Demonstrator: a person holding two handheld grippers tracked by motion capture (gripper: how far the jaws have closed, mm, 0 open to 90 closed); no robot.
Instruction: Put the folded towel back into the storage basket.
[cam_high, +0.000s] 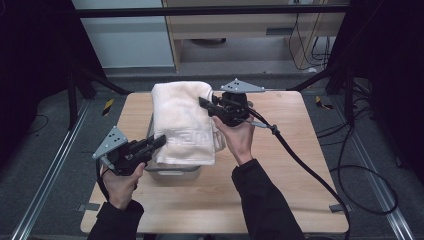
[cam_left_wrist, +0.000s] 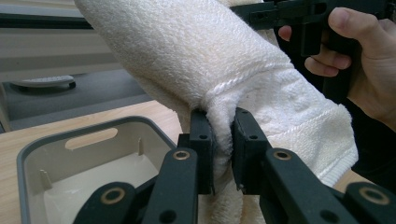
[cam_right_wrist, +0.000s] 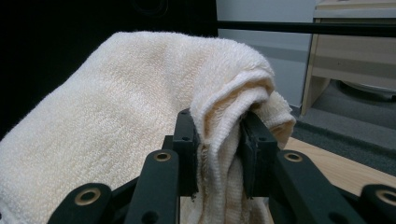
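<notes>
Folded cream towel (cam_high: 181, 122) was held up over the grey bin (cam_high: 172, 171), spanning between both tools, above the wooden surface (cam_high: 280, 165). Left hand-held gripper (cam_high: 159, 141) was clamped on the towel's near edge; in the left gripper view its jaws pinched a bunched fold of cloth (cam_left_wrist: 223, 135). Right hand-held gripper (cam_high: 204, 103) was clamped on the far edge, with several layers gathered between its jaws in the right gripper view (cam_right_wrist: 219, 140).

Risks, as judged:
- Each grip took only a thin pinch near an edge; terry cloth could creep out under the towel's weight, dropping one end outside the bin.
- The folded layers were not all caught evenly, so the fold could open on lowering.
- The towel looked longer than the bin; its ends could drape over the rim.
</notes>
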